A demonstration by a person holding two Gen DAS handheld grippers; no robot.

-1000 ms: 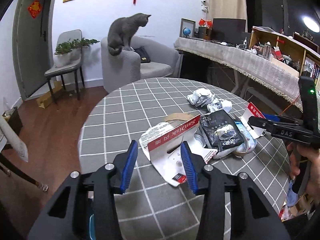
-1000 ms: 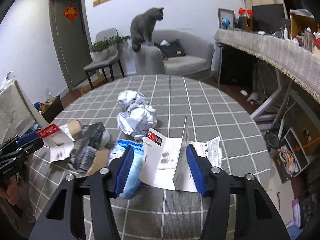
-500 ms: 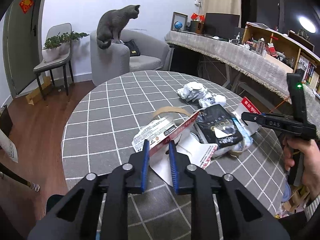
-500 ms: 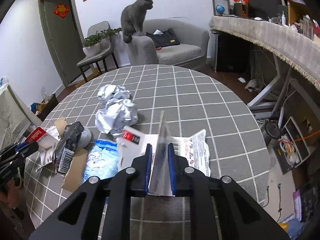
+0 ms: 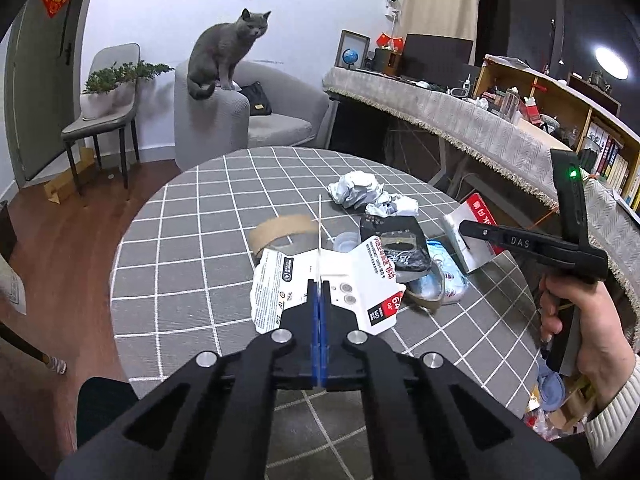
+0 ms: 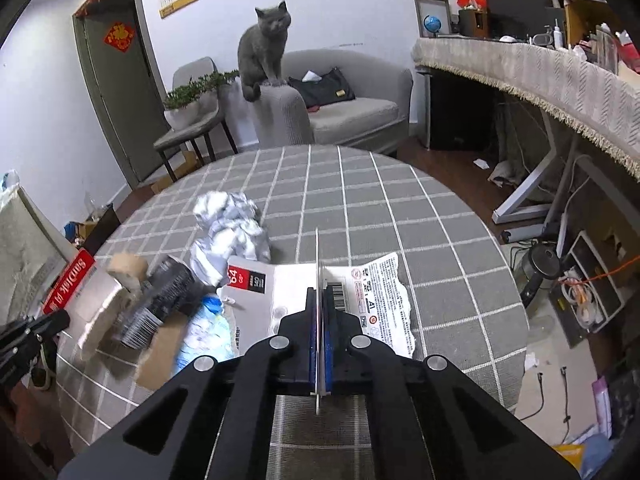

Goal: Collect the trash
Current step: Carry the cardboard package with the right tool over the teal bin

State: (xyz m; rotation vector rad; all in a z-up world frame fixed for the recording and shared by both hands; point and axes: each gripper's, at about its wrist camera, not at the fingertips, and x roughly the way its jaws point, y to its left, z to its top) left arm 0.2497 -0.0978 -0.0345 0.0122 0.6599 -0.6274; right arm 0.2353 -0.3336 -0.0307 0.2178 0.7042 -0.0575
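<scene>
Both tools have pressed together since a second ago, when their blue pads stood spread on either side of the card packaging; the cat on the armchair has also turned its head toward the cameras.

The left tool (image 5: 319, 292) now pinches the upright flap of a SanDisk card package (image 5: 360, 280), seen edge-on between its pads, with the white and red card body spread out just beyond them over the worktop (image 5: 180, 248). The right tool (image 6: 319, 300) pinches the flap of a second card package (image 6: 372, 292) in the same way, its torn white backing lying to the right of the pads.

Beyond the left tool, a brown tape roll (image 5: 282, 229) lies near a black foil pouch (image 5: 396, 244), with a blue and white wrapper (image 5: 444, 276) tucked under the pouch's right side. Farther back sit two crumpled foil balls (image 5: 360, 190), touching each other. In the right wrist view they (image 6: 230, 224) lie left of the pinched flap.

A grey cat (image 5: 224, 56) sits on the arm of a grey armchair (image 5: 276, 120) behind the worktop.
</scene>
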